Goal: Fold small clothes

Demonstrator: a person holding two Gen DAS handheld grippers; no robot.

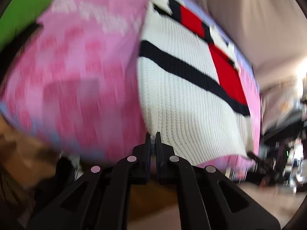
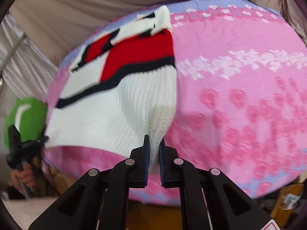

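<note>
Both grippers are pinching the near hem of the knit sweater [image 2: 119, 115]; left gripper [image 1: 153, 140] on one corner, right gripper [image 2: 153, 143] on the other.

Sweater's lying on the pink cloth [image 2: 239, 99], near edge lifting; I'd say keep both corners level and taut, carrying them over toward the collar evenly so it's not bunching.

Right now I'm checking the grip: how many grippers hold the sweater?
2. The left gripper pinches the sweater at its near left corner; the right gripper pinches the near right corner.
</note>
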